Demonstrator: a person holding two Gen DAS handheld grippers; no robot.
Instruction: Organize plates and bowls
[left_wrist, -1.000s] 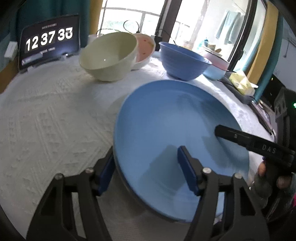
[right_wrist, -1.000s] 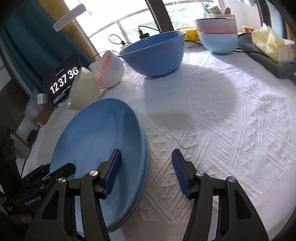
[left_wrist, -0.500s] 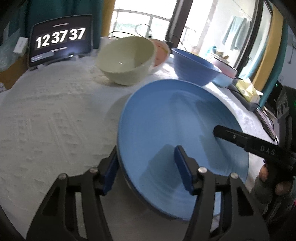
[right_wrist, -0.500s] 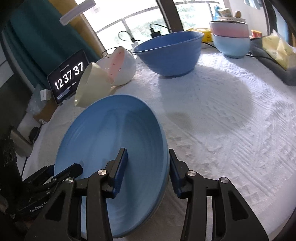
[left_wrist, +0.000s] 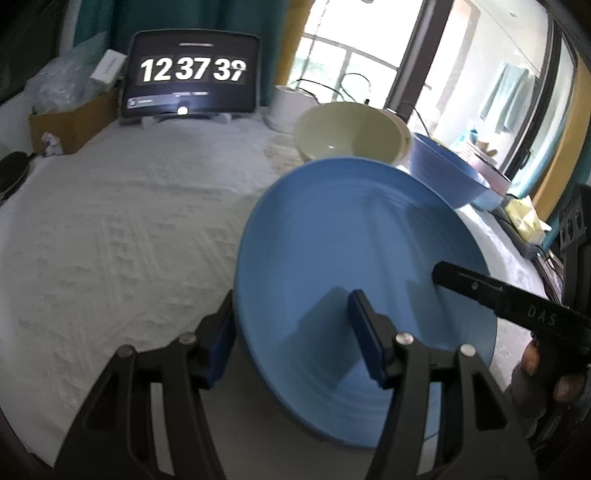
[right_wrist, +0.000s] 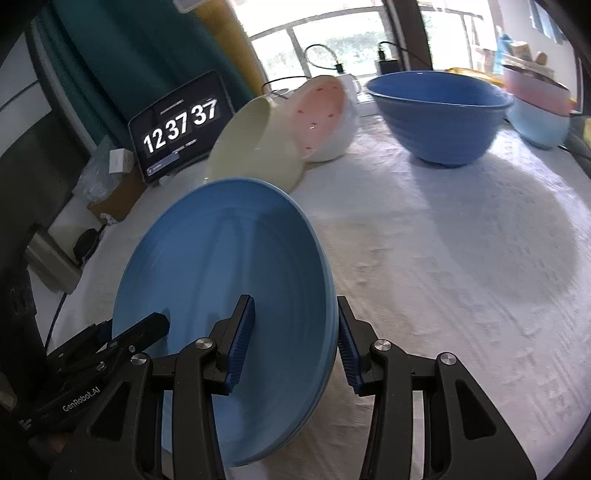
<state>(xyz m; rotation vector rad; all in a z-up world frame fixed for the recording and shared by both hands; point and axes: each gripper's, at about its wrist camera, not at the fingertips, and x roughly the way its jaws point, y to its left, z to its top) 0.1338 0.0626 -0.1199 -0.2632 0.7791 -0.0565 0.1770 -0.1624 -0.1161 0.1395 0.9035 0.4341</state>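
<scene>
The blue plate (left_wrist: 343, 251) is held tilted above the white textured tablecloth (left_wrist: 122, 236), its rim gripped from two sides; in the right wrist view a second rim shows just beneath it (right_wrist: 310, 417), so a stack of plates may be held, though this cannot be told for certain; the left gripper (left_wrist: 295, 339) is clamped on the near rim, one pad inside the plate and one behind it; the right gripper (right_wrist: 293, 347) is likewise closed on the opposite rim. Beyond the plate, a cream bowl (right_wrist: 255, 144) is seen leaning against a pink-lined bowl (right_wrist: 325, 118); a large blue bowl (right_wrist: 439, 114) stands upright near them; further right, a pink bowl is nested in a light blue bowl (right_wrist: 539, 122); a tablet clock (left_wrist: 192, 74) is propped at the table's far edge.
</scene>
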